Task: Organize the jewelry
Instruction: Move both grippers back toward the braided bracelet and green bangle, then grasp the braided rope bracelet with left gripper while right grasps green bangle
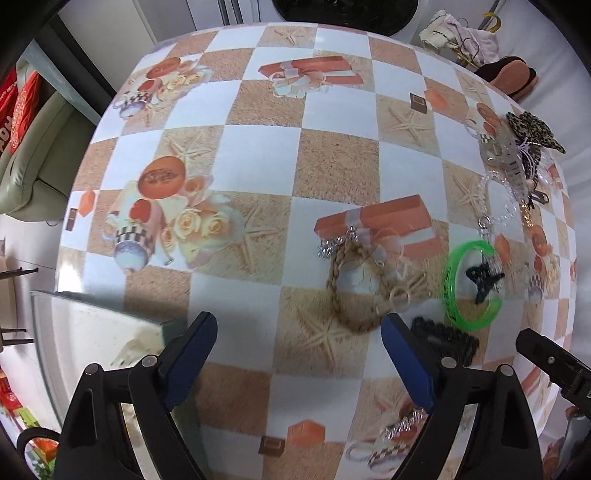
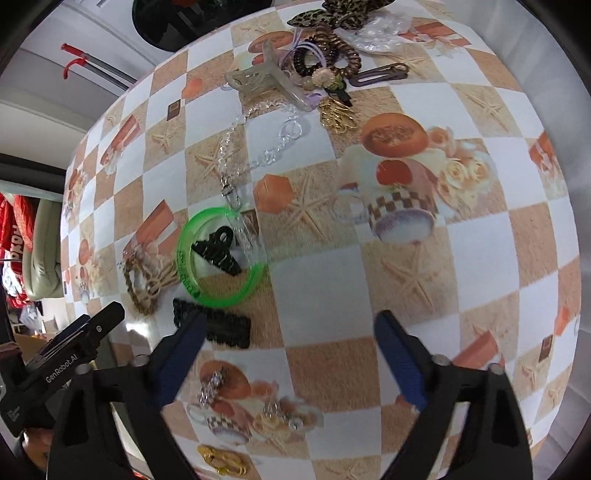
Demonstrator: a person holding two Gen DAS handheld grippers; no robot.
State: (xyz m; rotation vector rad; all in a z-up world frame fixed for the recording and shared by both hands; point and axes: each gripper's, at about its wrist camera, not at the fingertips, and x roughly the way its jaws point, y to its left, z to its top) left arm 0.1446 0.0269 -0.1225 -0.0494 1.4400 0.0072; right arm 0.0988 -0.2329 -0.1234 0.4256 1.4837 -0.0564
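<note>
A green bangle [image 1: 472,284] [image 2: 219,256] lies on the patterned table with a small black claw clip [image 2: 218,251] inside it. A braided rope bracelet [image 1: 354,284] [image 2: 146,280] lies left of it, a black lace piece [image 1: 447,339] [image 2: 214,325] in front. A clear bead chain [image 2: 255,147], a clear claw clip [image 2: 266,81], coil hair ties [image 2: 328,55], gold earrings [image 2: 338,116] and a leopard bow [image 2: 336,14] lie farther back. My left gripper [image 1: 299,354] is open above the table. My right gripper [image 2: 290,354] is open, near the lace piece.
A clear glass-like tray [image 1: 85,332] sits at the table's left edge by my left gripper. Silver and gold earrings [image 2: 214,384] lie near the front edge. A green chair [image 1: 40,147] stands beyond the left edge. Slippers and clothes [image 1: 480,48] lie on the floor.
</note>
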